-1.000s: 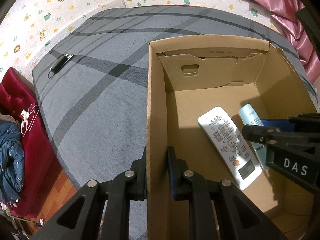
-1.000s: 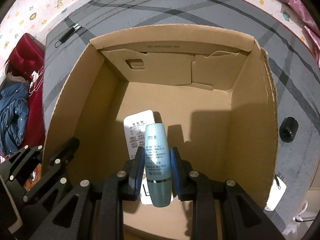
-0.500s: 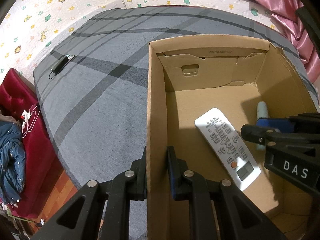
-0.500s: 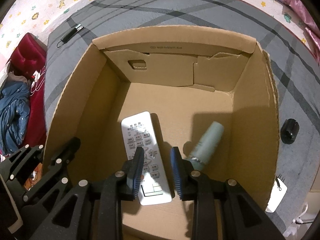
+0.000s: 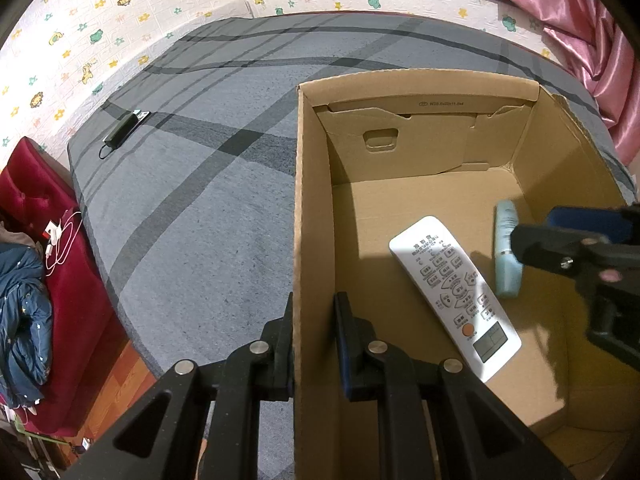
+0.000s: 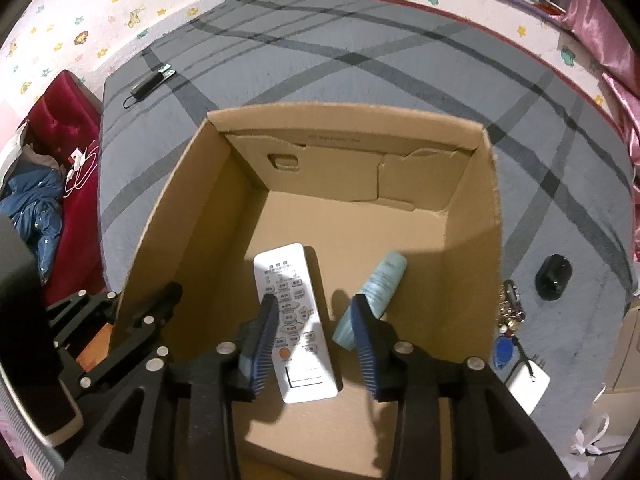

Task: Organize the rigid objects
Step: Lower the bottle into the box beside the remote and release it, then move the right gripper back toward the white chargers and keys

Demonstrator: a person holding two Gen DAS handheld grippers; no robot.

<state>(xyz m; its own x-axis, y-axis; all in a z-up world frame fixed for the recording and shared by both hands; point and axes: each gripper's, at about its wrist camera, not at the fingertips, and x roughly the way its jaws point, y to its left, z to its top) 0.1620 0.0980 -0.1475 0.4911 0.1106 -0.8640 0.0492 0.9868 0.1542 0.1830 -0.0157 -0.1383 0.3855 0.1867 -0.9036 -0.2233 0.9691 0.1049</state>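
Note:
An open cardboard box (image 5: 312,208) (image 6: 486,264) stands on a grey striped bed. Inside lie a white remote control (image 5: 452,292) (image 6: 294,316) and a light blue bottle (image 5: 506,256) (image 6: 378,286), side by side on the box floor. My left gripper (image 5: 314,320) is shut on the box's left wall, one finger on each side. My right gripper (image 6: 316,320) is open and empty above the box, over the remote and the bottle; it shows in the left wrist view (image 5: 576,236) at the right.
A black device with a cord (image 5: 122,130) (image 6: 150,80) lies at the bed's far left. A black mouse (image 6: 554,276), keys with a blue tag (image 6: 506,330) and a white block (image 6: 526,384) lie right of the box. A red sofa with a blue jacket (image 5: 24,304) stands left.
My right gripper opened and let go of the blue bottle, which now lies in the box right of the remote. The right gripper has risen. My left gripper has kept its hold.

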